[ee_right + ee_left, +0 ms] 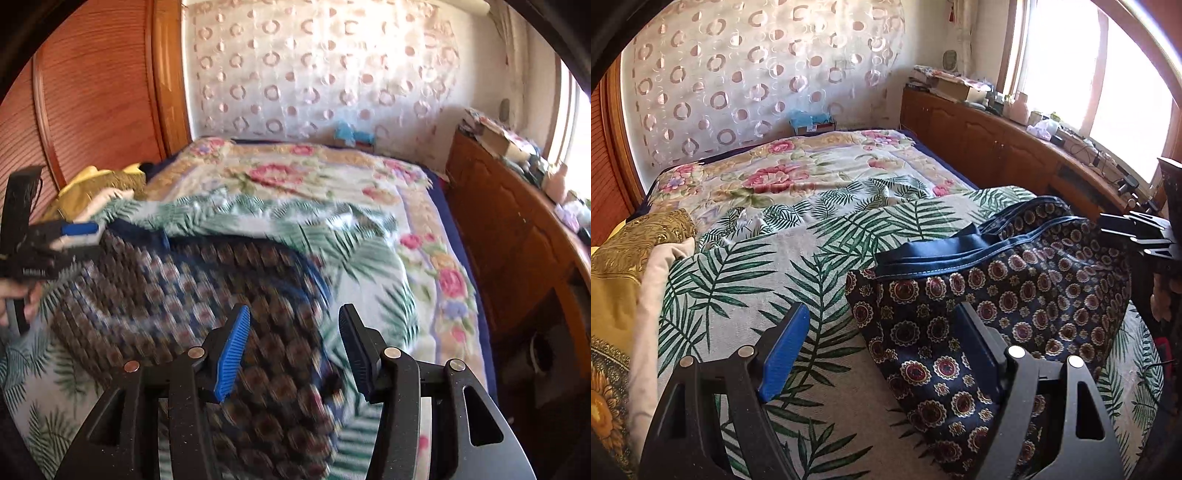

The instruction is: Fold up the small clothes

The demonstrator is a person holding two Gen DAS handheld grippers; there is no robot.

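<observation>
Left gripper (882,354) seen at bottom of left view, blue pads spread wide, nothing held; right pad laid against navy medallion-print garment (997,295), left pad over palm-leaf sheet (768,273). Right gripper (291,350) seen at bottom of right view, pads parted, garment beneath, picture blurred. Garment spread right of centre in left view, navy waistband uppermost. Yellow cloth (613,280) piled at left edge. Floral blanket (798,166) farther back, wooden cabinet (997,140) at upper right.

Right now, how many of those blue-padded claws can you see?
2. The left claw hangs open over the navy medallion-print garment's left edge; the right claw hangs open above its right side.
</observation>
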